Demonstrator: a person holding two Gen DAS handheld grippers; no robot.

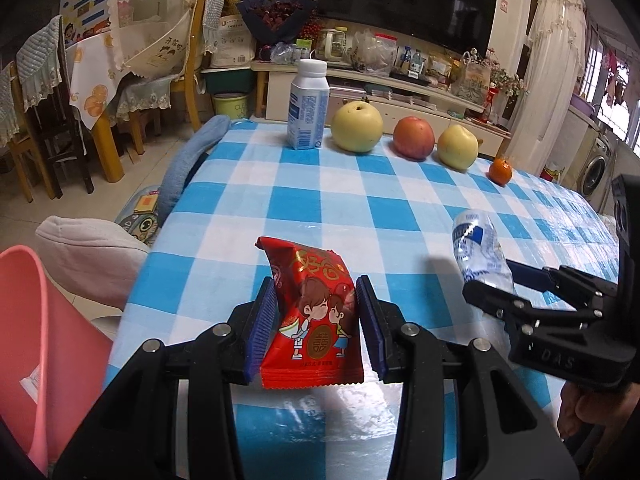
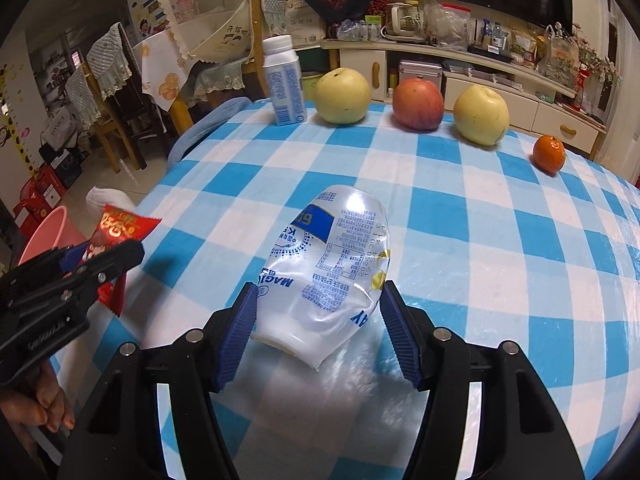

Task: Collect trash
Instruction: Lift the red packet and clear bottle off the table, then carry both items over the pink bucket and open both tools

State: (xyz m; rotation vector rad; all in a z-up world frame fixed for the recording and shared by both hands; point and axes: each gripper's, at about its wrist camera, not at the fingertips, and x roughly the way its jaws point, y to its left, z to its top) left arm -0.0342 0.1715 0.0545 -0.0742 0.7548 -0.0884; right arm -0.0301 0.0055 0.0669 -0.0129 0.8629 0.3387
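Observation:
My left gripper [image 1: 316, 284] is shut on a red snack packet [image 1: 316, 320] with cartoon figures, held upright just above the blue-checked tablecloth [image 1: 360, 208]. My right gripper [image 2: 319, 290] is shut on a crumpled clear plastic bottle [image 2: 328, 264] with blue print, its white neck toward the camera. The left wrist view shows the right gripper [image 1: 496, 280] and its bottle [image 1: 478, 248] at the right. The right wrist view shows the left gripper [image 2: 108, 256] and the packet [image 2: 120, 226] at the left, near the table's edge. A pink bin [image 1: 32, 320] stands on the floor left of the table.
Along the table's far edge stand a white capped bottle [image 1: 308, 106], a yellow pear [image 1: 357, 128], a red apple [image 1: 414, 138], another pear [image 1: 457, 147] and a tangerine [image 1: 500, 171]. Chairs [image 1: 44, 120] and a covered table stand on the left. A hand [image 2: 40, 408] holds the left gripper.

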